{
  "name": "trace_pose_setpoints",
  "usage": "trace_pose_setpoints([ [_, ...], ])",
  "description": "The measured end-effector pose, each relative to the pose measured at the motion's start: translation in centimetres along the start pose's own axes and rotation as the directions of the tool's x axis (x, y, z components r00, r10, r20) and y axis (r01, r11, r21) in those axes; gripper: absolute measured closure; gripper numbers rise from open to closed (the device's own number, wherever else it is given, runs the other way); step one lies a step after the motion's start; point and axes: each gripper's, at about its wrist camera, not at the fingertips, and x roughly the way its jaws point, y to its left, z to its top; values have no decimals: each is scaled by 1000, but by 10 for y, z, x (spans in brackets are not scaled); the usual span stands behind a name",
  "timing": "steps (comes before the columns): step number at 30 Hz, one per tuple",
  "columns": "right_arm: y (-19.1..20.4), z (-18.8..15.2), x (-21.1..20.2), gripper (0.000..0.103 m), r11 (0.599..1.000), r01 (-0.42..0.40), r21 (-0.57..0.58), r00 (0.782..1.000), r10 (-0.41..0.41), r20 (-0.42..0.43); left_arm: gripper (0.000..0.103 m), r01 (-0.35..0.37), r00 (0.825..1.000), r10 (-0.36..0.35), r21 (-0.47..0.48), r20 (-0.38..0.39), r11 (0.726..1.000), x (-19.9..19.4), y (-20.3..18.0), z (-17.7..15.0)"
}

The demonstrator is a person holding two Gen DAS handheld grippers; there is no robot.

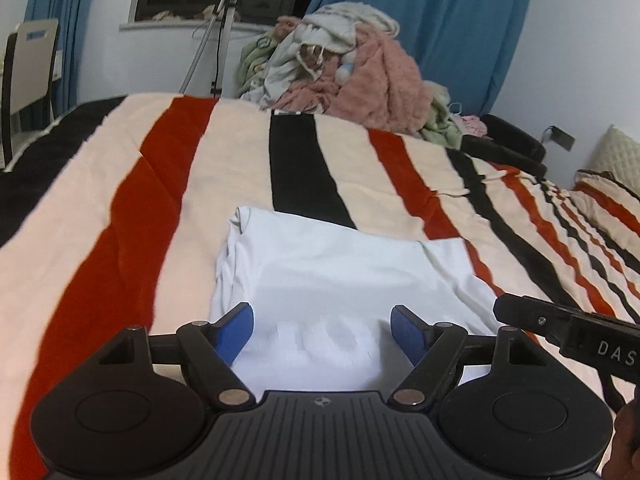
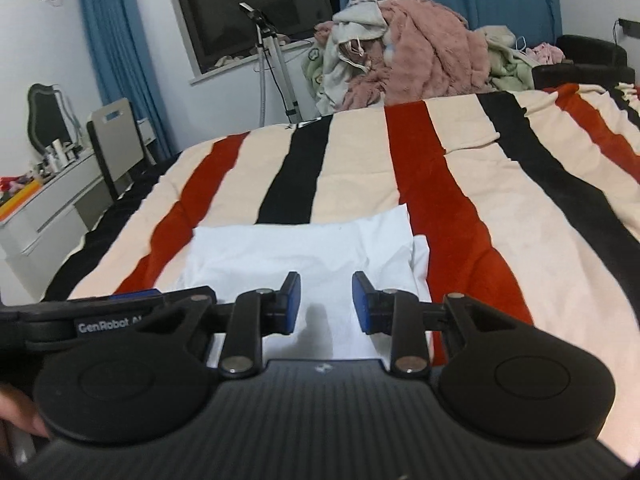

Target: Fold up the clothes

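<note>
The left hand-held gripper (image 1: 322,330) is seen at the bottom centre of the left wrist view, its blue pads (image 1: 236,330) spread wide with nothing between them. The right hand-held gripper (image 2: 326,304) is held at a narrower gap, also with nothing gripped; in the left view only its black tip is shown, cut off at the lower right edge.

A white garment (image 1: 332,276), folded into a rough rectangle, is laid flat on the bed just ahead of both grippers, in the lower centre of each frame. Its near edge is hidden behind the gripper bodies, and a blurred patch on the cloth in the left view cannot be made out. A loose flap is seen at its right side (image 2: 420,264).

The bed is covered by a striped blanket (image 1: 168,184) in cream, red and black. At its far end, upper centre, a pile of clothes (image 1: 360,76) is heaped, pink and pale green among it. Blue curtains (image 1: 452,20), a dark window (image 2: 256,8) and a tripod (image 2: 276,64) are seen behind. A table (image 2: 52,200) with small, indistinct items and a chair (image 2: 116,140) are placed at the left edge.
</note>
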Motion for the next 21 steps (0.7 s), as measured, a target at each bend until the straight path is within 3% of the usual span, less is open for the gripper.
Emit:
trace_pose_setpoints([
  [5, 1, -23, -6, 72, 999, 41, -2, 998, -41, -57, 26, -43, 999, 44, 51, -19, 998, -22, -10, -23],
  [8, -1, -37, 6, 72, 998, 55, -3, 992, -55, -109, 24, -51, 996, 53, 28, -76, 998, -15, -6, -36],
  [17, -2, -46, 8, 72, 998, 63, 24, 993, -60, -105, 26, 2, 997, -15, -161, -76, 987, -27, 22, -43],
  [21, 1, -48, 6, 72, 997, 78, 16, 992, -76, -99, 21, 90, 994, -105, -309, -33, 947, -55, 35, -47],
])
